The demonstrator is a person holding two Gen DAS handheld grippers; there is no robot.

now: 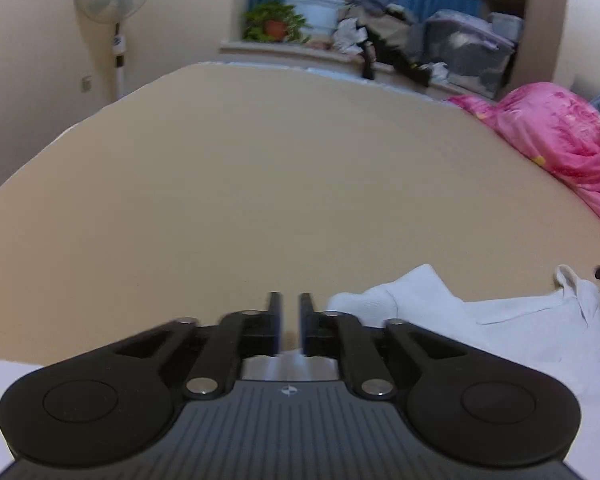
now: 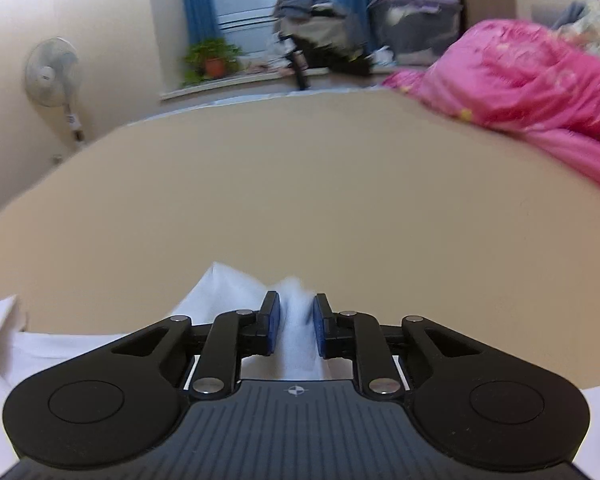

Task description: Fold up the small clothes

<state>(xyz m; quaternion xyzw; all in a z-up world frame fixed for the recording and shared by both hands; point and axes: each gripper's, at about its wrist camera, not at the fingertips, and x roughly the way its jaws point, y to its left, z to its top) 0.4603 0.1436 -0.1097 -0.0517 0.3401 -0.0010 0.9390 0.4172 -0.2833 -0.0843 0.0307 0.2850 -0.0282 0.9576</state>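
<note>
Both grippers were found low over the near edge of the tan bed (image 1: 260, 184), at the garment. Right gripper (image 2: 296, 322): its jaws stood narrowly apart with a bunched ridge of the white garment (image 2: 296, 340) rising between the blue pads (image 2: 274, 322); cloth filled the gap and appeared pinched, so a grip on the fabric was judged to be in place. Left gripper (image 1: 290, 320): its jaws were nearly together, and only a sliver of pale material showed low in the gap behind the fingertips; whether cloth was actually held there could not be told.

Seen from the left wrist, the white garment (image 1: 500, 340) lay flat on the bed, spreading from the left gripper's right finger toward the pink quilt (image 1: 560, 140), with a rounded sleeve-like lobe just beside that finger.

Step in hand, by judgement: securing two points of the garment's near edge ahead of a fold. The next move would call for confirming the left grip, then lifting both points evenly and carrying them across the garment without dragging it.
</note>
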